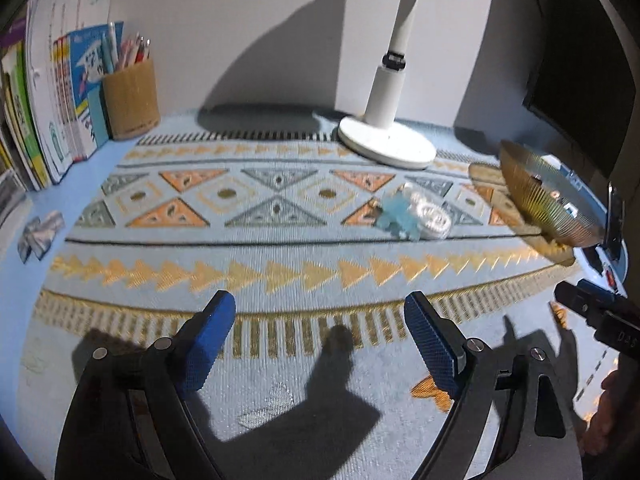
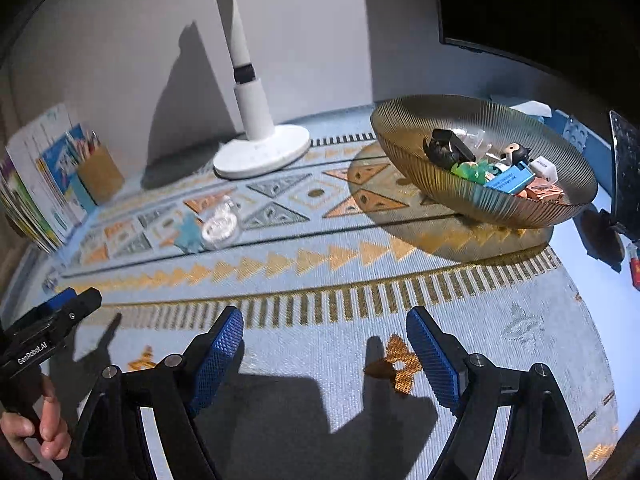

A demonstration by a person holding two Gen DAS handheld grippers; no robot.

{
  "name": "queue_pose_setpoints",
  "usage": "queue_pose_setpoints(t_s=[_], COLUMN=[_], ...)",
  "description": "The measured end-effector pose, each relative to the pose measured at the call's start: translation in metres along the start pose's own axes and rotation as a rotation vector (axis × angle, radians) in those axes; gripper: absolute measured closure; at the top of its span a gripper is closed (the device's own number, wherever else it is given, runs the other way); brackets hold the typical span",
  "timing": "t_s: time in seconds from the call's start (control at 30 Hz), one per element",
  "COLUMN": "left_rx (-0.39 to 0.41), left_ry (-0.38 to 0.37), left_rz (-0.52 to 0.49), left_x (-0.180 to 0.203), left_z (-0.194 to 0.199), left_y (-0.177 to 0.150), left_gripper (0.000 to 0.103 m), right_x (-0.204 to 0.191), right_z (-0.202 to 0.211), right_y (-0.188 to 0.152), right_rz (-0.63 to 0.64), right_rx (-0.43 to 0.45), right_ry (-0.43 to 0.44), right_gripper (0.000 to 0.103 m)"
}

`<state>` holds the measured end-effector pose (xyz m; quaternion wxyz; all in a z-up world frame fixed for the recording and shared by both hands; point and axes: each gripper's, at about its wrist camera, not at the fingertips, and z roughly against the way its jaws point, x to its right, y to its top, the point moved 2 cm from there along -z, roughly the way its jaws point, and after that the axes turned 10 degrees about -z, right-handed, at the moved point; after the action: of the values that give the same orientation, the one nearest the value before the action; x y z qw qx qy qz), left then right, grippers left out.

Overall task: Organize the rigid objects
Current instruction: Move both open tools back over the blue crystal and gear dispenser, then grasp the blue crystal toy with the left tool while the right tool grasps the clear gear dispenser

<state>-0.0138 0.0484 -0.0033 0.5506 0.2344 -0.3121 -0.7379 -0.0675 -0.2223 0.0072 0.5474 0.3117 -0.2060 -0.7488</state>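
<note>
A ribbed golden bowl (image 2: 500, 208) stands on the patterned mat at the right and holds several small items: a black case (image 2: 448, 148), a green toy, a blue box (image 2: 510, 180), a white cube, an orange piece. It shows at the right edge of the left wrist view (image 1: 536, 196). A clear round tape roll (image 1: 430, 214) with a pale blue piece (image 1: 396, 220) lies on the mat, also in the right wrist view (image 2: 220, 228). My left gripper (image 1: 320, 312) is open and empty above the mat's near fringe. My right gripper (image 2: 324, 324) is open and empty too.
A white lamp base (image 1: 386, 142) stands at the back. Books (image 1: 48, 104) and a pen cup (image 1: 130, 100) are at the back left. Small wrapped items (image 1: 38, 234) lie left of the mat. A dark monitor (image 2: 540, 8) is at the back right.
</note>
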Motion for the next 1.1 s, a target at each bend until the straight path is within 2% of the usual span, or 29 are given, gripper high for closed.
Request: queue_pose_setpoints(t_s=[0.17, 0.6, 0.73, 1.0, 1.1], left_rx=[-0.006, -0.03, -0.001, -0.001, -0.067], left_ry=[0.013, 0.018, 0.057, 0.041, -0.049], left_rz=[-0.008, -0.084, -0.075, -0.082, -0.114], left_x=[0.003, 0.015, 0.015, 0.018, 0.023], left_z=[0.002, -0.002, 0.003, 0.004, -0.005], left_y=[0.0, 0.0, 0.0, 0.001, 0.007], left_gripper=[0.017, 0.017, 0.017, 0.017, 0.017], right_x=[0.004, 0.017, 0.017, 0.003, -0.016], right_z=[-0.01, -0.023, -0.024, -0.027, -0.033], right_y=[-0.007, -0.005, -0.005, -0.004, 0.003], right_rz=[0.014, -0.054, -0.056, 0.017, 0.03], right_rx=[-0.008, -0.084, -0.091, -0.104, -0.168], right_ry=[-0.029, -0.012, -0.014, -0.021, 0.08], right_gripper=[0.02, 0.02, 0.02, 0.02, 0.02])
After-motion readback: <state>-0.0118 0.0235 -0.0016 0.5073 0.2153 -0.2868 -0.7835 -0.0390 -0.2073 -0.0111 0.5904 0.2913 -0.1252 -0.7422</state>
